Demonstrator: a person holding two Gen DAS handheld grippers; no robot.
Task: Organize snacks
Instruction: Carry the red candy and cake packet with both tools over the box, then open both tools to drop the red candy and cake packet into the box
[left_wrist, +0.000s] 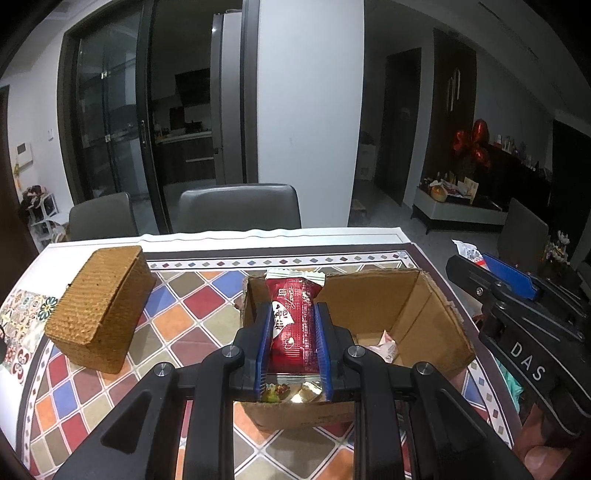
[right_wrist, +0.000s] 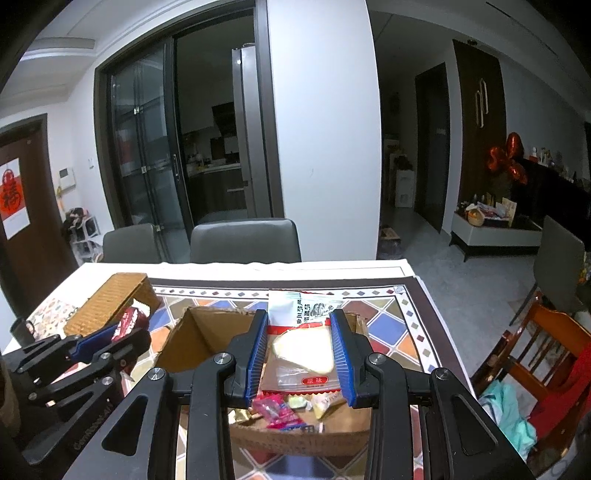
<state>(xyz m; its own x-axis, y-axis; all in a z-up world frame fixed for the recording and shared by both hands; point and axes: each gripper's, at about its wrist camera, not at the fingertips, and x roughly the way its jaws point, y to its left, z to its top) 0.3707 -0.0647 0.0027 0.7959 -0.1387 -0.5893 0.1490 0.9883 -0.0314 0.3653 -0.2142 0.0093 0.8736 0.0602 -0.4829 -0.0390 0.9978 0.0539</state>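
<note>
Two snacks are in hand over the box near the table's right edge: left gripper clenches a red bar, right gripper a white packet. Few snacks lie inside; sorting looks underway, both packets unplaced.

Each black claw has blue ribbed pads, silver screws and "DAS" lettering.

Wrist views, close above shared cardboard box

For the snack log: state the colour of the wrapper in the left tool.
Red wrapper; the left wrist view shows it best.
</note>
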